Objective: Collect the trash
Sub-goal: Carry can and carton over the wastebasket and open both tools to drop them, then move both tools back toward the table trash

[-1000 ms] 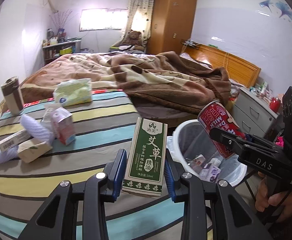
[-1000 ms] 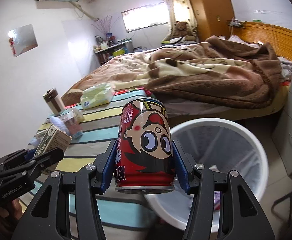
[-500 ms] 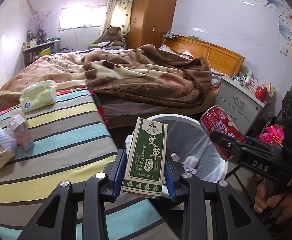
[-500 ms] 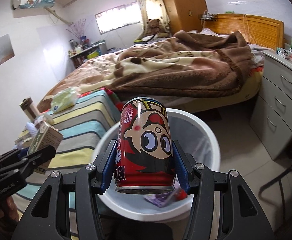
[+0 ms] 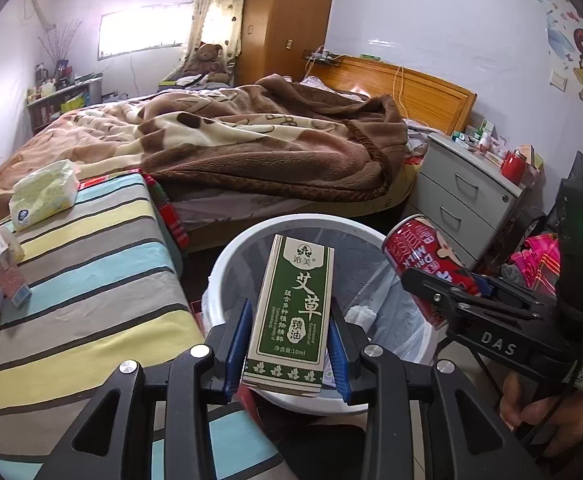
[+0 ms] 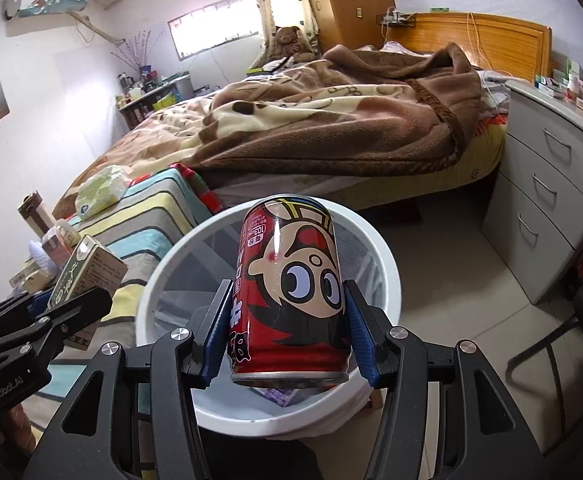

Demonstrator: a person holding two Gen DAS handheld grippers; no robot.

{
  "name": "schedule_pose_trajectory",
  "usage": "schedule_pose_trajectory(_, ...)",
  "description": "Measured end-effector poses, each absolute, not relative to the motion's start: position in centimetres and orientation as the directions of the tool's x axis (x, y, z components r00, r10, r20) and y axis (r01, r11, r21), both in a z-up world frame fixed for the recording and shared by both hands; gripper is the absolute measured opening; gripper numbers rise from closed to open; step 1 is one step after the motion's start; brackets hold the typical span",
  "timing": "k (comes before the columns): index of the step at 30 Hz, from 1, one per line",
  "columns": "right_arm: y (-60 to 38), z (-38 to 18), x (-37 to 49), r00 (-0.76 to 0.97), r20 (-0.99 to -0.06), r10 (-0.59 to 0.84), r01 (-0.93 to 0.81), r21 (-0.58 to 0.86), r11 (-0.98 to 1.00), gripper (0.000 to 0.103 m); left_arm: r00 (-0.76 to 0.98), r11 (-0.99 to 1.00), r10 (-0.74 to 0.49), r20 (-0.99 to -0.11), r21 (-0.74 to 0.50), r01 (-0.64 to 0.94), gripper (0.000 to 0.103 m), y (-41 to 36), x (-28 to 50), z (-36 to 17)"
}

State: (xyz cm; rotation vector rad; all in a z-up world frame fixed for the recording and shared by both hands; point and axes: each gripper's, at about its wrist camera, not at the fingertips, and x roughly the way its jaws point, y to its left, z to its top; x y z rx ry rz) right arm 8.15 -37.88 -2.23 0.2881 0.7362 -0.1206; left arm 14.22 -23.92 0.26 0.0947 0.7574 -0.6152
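- Left tool (image 5: pixel 289 350): blue pads closed flat on both narrow sides of a green carton (image 5: pixel 293 312), gripping its lower half. Carton hangs over the near part of the white bin (image 5: pixel 227 264).
- Right tool (image 6: pixel 287 330): jaws clamped on the lower body of a red drink can (image 6: pixel 291 292), held above the bin (image 6: pixel 387 264) mouth; in the left view the same can (image 5: pixel 423 260) sits at 3 o'clock of the carton, near the bin's right rim.
- Carton axis: long axis upright, leaning slightly toward 1 o'clock; printed face toward the camera, top end away from the tool.
- Can axis: long axis upright in its own view, tipped a little to 11 o'clock; base rim nearest the tool.
- Step in hand (judged): release both items into the bin.
- Handling note: open each tool only with its item inside the rim line; the carton sits close to the near rim, so carry it further toward centre first. Let the can go base-first so it does not bounce out.
- Remaining: tissue pack (image 5: pixel 45 194) and small boxes (image 5: pixel 7 276) lie on the striped worktop (image 5: pixel 91 280), at 9 to 10 o'clock of the bin.
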Motion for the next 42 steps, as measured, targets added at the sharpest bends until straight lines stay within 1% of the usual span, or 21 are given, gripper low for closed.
schedule_pose_trajectory(6, -38.4, -2.9, 8.4, 0.717, -0.697, -0.015, 0.222, 0.209, 0.952, 0.054, 0.548, 0.821, -0.484, -0.682, -0.137, 0.554, 0.036, -25.0, 14.5, -0.4)
schedule_pose_trajectory(7, -38.5, -3.0, 8.4, 0.713, -0.701, -0.013, 0.223, 0.209, 0.952, 0.054, 0.549, 0.822, -0.483, -0.682, -0.138, 0.552, 0.038, -25.1, 14.5, -0.5)
schedule_pose_trajectory(8, -38.6, -3.1, 8.4, 0.711, -0.704, -0.012, 0.224, 0.21, 0.952, 0.054, 0.549, 0.824, -0.481, -0.684, -0.138, 0.549, 0.043, -25.1, 14.6, -0.6)
schedule_pose_trajectory(10, -38.7, -3.2, 8.5, 0.709, -0.705, -0.018, 0.23, 0.207, 0.951, 0.054, 0.549, 0.827, -0.477, -0.687, -0.138, 0.545, 0.052, -25.1, 14.6, -0.7)
schedule_pose_trajectory(12, -38.7, -3.0, 8.4, 0.714, -0.699, -0.022, 0.231, 0.207, 0.951, 0.055, 0.544, 0.825, -0.483, -0.686, -0.15, 0.545, 0.054, -25.0, 14.6, -0.7)
schedule_pose_trajectory(13, -38.8, -2.9, 8.3, 0.721, -0.693, -0.018, 0.229, 0.214, 0.95, 0.061, 0.539, 0.823, -0.488, -0.687, -0.156, 0.546, 0.055, -24.9, 14.7, -0.8)
schedule_pose_trajectory(14, -38.8, -2.7, 8.2, 0.726, -0.688, -0.017, 0.229, 0.219, 0.948, 0.072, 0.539, 0.825, -0.486, -0.688, -0.157, 0.543, 0.058, -24.9, 14.6, -0.7)
schedule_pose_trajectory(15, -38.8, -2.7, 8.2, 0.729, -0.684, -0.02, 0.23, 0.217, 0.949, 0.075, 0.542, 0.827, -0.483, -0.688, -0.154, 0.541, 0.06, -24.9, 14.7, -0.7)
schedule_pose_trajectory(16, -38.7, -2.5, 8.1, 0.734, -0.679, -0.025, 0.231, 0.215, 0.949, 0.075, 0.545, 0.827, -0.482, -0.686, -0.151, 0.541, 0.063, -24.8, 14.6, -0.7)
schedule_pose_trajectory(26, -38.5, -1.9, 8.0, 0.75, -0.661, -0.031, 0.24, 0.228, 0.944, 0.076, 0.56, 0.827, -0.491, -0.667, -0.156, 0.54, 0.063, -23.6, 14.0, 0.3)
schedule_pose_trajectory(38, -36.3, -1.0, 8.4, 0.765, -0.644, -0.013, 0.206, 0.225, 0.952, 0.075, 0.6, 0.85, -0.469, -0.648, -0.148, 0.506, 0.063, -20.5, 13.8, 1.1)
schedule_pose_trajectory(42, -35.3, -0.8, 8.5, 0.769, -0.639, -0.005, 0.192, 0.224, 0.955, 0.075, 0.626, 0.863, -0.443, -0.641, -0.116, 0.492, 0.063, -19.7, 13.7, 1.2)
